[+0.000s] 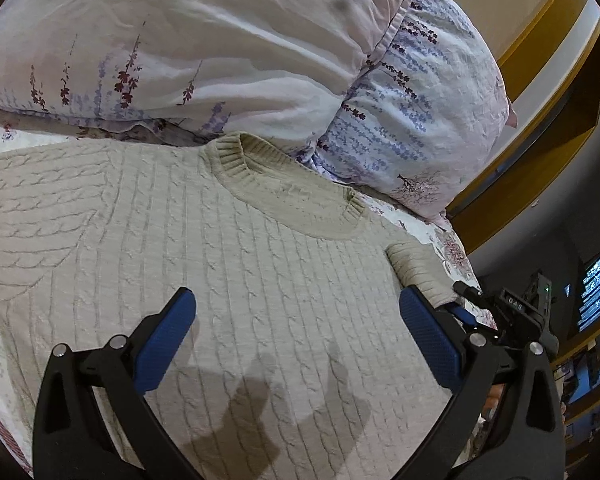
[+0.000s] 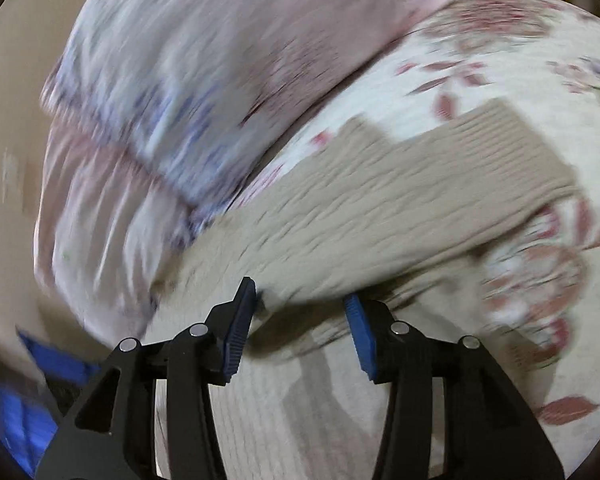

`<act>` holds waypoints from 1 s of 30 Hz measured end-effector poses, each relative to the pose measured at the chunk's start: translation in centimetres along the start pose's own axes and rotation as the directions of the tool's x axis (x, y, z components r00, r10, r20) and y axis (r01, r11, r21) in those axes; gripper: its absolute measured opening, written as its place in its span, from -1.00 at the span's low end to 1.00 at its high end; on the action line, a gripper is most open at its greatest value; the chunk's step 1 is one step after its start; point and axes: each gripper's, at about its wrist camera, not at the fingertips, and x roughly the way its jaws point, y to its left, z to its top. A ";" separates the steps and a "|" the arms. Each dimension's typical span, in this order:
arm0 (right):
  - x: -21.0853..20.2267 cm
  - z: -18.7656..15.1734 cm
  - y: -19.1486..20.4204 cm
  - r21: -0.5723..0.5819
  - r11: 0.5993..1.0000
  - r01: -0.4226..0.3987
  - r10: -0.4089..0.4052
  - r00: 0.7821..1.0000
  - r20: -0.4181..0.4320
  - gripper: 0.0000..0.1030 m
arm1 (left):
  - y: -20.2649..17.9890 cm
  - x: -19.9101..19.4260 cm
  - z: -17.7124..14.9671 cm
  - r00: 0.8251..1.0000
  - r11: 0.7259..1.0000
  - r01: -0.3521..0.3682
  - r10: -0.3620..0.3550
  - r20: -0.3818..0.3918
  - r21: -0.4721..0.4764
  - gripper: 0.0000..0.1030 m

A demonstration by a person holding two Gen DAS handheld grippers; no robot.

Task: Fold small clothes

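Note:
A beige cable-knit sweater [image 1: 260,260] lies flat on the bed, its ribbed collar [image 1: 236,156] toward the pillows. My left gripper [image 1: 298,296] hovers over its chest, open wide with nothing between the blue pads. A sleeve end [image 1: 416,268] lies by the right pad, and the black body of the other gripper [image 1: 516,312] shows just beyond it. The right wrist view is blurred. In it, my right gripper [image 2: 300,292] stands open at a raised fold of the sweater [image 2: 360,220]. A ribbed edge [image 2: 508,132] stretches away to the upper right.
Two floral pillows [image 1: 220,40] [image 1: 420,120] lie right behind the collar. The sweater rests on a quilted floral bedspread [image 2: 500,60]. A wooden bed frame [image 1: 540,140] runs along the right. Something blue and blurred [image 2: 40,380] shows at the lower left of the right wrist view.

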 end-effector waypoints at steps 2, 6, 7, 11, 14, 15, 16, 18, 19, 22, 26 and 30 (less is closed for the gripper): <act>-0.6 1.0 -0.9 0.041 0.998 0.040 -0.042 0.998 0.048 -0.09 | 0.2 -0.1 0.1 1.000 1.000 0.005 -0.005 0.003 -0.012 0.96; -0.6 2.6 -0.8 0.032 0.988 0.152 -0.155 0.981 0.114 -0.66 | 1.1 -0.2 0.2 1.000 0.998 0.022 -0.022 -0.003 -0.058 0.96; -0.8 2.7 -0.4 0.007 0.986 0.168 -0.168 0.977 0.131 -0.69 | 1.4 -0.2 0.2 1.000 0.997 0.030 -0.031 -0.006 -0.072 0.96; -1.8 1.7 5.5 -0.212 0.966 0.150 -0.104 0.972 0.212 -0.80 | 2.2 -0.5 0.2 0.998 0.990 0.069 -0.070 -0.003 -0.120 0.96; -0.9 -0.8 11.1 -0.401 0.914 0.055 0.012 0.986 0.165 -0.80 | 2.9 -0.6 0.2 0.993 0.977 0.121 -0.122 0.003 -0.177 0.96; 0.1 -2.3 13.0 -0.471 0.882 0.001 0.055 0.993 0.105 -0.80 | 3.3 -0.6 0.1 0.989 0.967 0.145 -0.148 0.003 -0.207 0.96; 1.2 -3.6 14.7 -0.524 0.851 -0.041 0.075 0.996 0.044 -0.79 | 3.5 -0.5 0.1 0.985 0.958 0.167 -0.171 0.003 -0.232 0.96; 4.0 -6.7 17.3 -0.624 0.771 -0.129 0.072 0.991 -0.116 -0.78 | 4.0 -0.2 -0.1 0.978 0.939 0.197 -0.207 -0.004 -0.282 0.95; 5.8 -8.9 18.4 -0.667 0.722 -0.184 0.050 0.975 -0.214 -0.72 | 4.2 0.0 -0.1 0.976 0.931 0.204 -0.217 -0.007 -0.303 0.94; 8.2 -12.8 19.0 -0.739 0.638 -0.214 -0.033 0.952 -0.304 -0.39 | 4.7 0.3 -0.5 0.973 0.916 0.208 -0.229 -0.019 -0.344 0.86; 7.9 -12.3 16.4 -0.645 0.733 -0.215 -0.026 0.939 -0.343 -0.04 | 4.9 0.8 -0.6 0.976 0.913 0.190 -0.217 -0.036 -0.361 0.67; 6.1 -9.7 12.2 -0.456 0.869 -0.191 0.017 0.934 -0.358 0.03 | 5.3 1.4 -0.3 0.979 0.900 0.176 -0.203 -0.027 -0.399 0.36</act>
